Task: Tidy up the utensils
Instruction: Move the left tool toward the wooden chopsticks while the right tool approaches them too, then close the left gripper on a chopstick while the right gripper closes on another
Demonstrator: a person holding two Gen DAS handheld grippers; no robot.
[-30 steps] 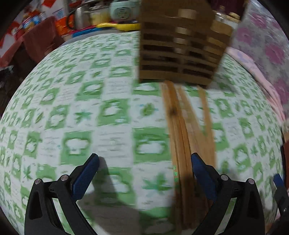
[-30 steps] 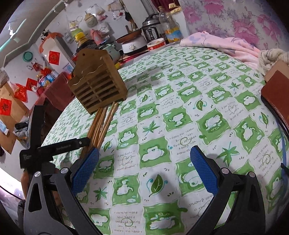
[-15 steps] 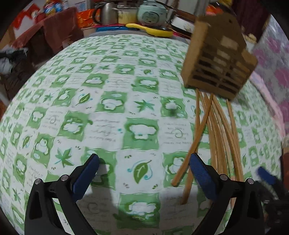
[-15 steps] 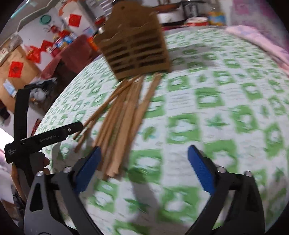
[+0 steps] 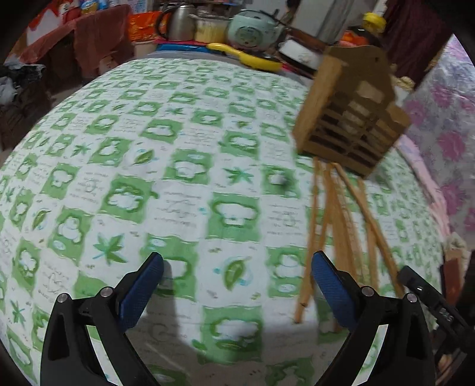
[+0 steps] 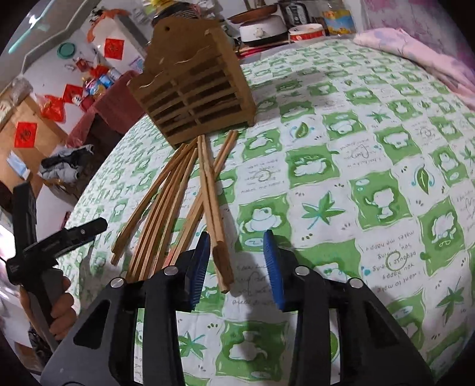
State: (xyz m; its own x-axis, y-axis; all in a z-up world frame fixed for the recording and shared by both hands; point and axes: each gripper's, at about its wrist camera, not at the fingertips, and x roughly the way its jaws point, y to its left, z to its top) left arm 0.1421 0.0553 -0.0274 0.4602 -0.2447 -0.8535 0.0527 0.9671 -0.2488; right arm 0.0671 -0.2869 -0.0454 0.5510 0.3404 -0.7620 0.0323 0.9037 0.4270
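Note:
Several wooden chopsticks (image 6: 178,202) lie fanned on the green-and-white tablecloth in front of a slatted wooden utensil holder (image 6: 196,89). My right gripper (image 6: 236,261) is half open, its jaws straddling the near ends of two chopsticks (image 6: 216,231) without gripping them. In the left wrist view the chopsticks (image 5: 341,225) lie to the right, below the holder (image 5: 350,118). My left gripper (image 5: 237,285) is open and empty over bare cloth, left of the chopsticks. The left gripper's body (image 6: 56,240) shows at the left of the right wrist view.
Pots, a kettle (image 5: 181,20) and a yellow pan (image 5: 246,56) stand beyond the table's far edge. A pink floral cloth (image 6: 415,56) lies at the far right. A dark box (image 5: 454,273) sits at the table's right edge.
My right gripper has moved down to the chopsticks' near ends and narrowed its jaws around two of them. My left gripper has drifted left, away from the chopsticks.

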